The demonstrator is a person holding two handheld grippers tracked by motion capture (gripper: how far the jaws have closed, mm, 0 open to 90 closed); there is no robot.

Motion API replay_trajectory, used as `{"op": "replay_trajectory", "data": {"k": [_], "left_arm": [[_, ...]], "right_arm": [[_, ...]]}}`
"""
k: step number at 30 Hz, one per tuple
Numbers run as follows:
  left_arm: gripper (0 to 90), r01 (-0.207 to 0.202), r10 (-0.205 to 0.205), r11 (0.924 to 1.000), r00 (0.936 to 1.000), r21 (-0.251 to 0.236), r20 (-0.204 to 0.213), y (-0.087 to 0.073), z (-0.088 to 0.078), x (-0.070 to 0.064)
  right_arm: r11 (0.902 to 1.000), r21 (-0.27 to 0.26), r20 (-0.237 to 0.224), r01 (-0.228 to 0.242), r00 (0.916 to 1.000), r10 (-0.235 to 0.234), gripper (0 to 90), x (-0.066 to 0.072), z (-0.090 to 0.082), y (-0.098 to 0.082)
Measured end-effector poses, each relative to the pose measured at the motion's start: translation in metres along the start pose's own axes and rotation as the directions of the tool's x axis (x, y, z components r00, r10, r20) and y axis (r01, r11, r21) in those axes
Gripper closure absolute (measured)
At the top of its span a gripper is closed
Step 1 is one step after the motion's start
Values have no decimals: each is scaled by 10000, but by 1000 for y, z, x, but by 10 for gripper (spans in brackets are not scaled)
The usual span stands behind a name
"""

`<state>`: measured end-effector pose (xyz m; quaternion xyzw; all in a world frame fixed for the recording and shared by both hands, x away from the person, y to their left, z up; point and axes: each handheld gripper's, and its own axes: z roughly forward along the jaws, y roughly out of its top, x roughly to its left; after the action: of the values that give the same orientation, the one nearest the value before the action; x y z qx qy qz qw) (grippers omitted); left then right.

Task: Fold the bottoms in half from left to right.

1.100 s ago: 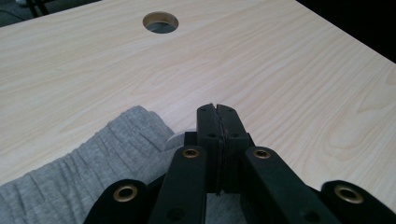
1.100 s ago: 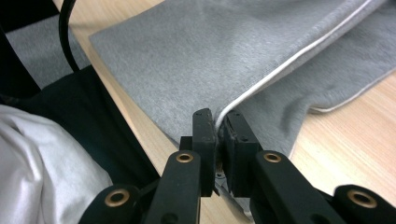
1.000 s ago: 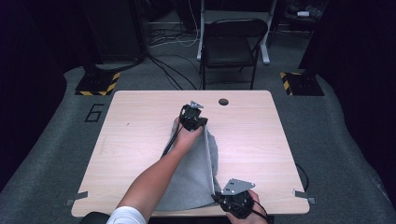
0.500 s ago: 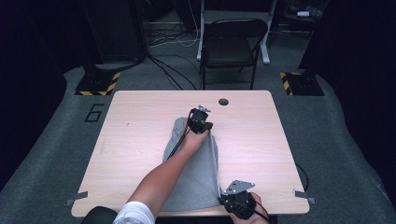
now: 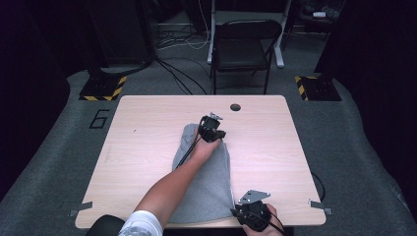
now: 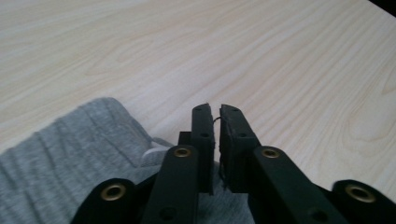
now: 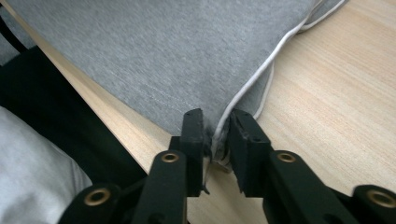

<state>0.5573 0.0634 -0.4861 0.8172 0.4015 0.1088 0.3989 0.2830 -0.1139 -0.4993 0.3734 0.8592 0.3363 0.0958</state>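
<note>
1. One grey cloth [image 5: 206, 182] lies on the table [image 5: 147, 128], running from the middle to the near edge.
2. Two grippers work it. The left gripper [image 5: 215, 135] sits at the cloth's far end; its jaws have just been opening and stand a narrow gap apart with nothing pressed between them.
3. The right gripper [image 5: 246, 212] sits at the cloth's near right corner; its jaws have also just been opening, and the corner with its white cord [image 7: 252, 84] lies between them, loosely.
4. One chair [image 5: 243, 49] stands beyond the far edge.
5. One dark hole [image 5: 235, 106] marks the far side of the table.
</note>
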Motion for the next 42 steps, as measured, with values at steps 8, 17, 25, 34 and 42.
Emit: {"op": "replay_trajectory", "data": {"k": [8, 17, 25, 34, 42], "left_arm": [[677, 109, -123, 9995, 9987, -290, -499, -1, -30, 22], [629, 360, -386, 9991, 9910, -225, -1279, -15, -58, 62], [595, 255, -192, 9990, 9857, 359, -1672, -27, -60, 81], [600, -18, 126, 9987, 9778, 519, -2093, -30, -45, 80], [603, 93, -34, 9996, 9781, 272, -2081, -29, -36, 84]], "right_arm": [[9981, -460, 290, -422, 9986, 435, 620, -5, -4, 0], [9989, 69, 247, -454, 9987, 452, 635, -3, 13, 2], [9995, 218, 1, -221, 9998, 221, 795, -2, 13, 3], [9991, 380, -5, -202, 9998, 202, 825, -6, 4, 0], [9991, 418, 204, -12, 9998, 3, 829, -6, -2, -4]]}}
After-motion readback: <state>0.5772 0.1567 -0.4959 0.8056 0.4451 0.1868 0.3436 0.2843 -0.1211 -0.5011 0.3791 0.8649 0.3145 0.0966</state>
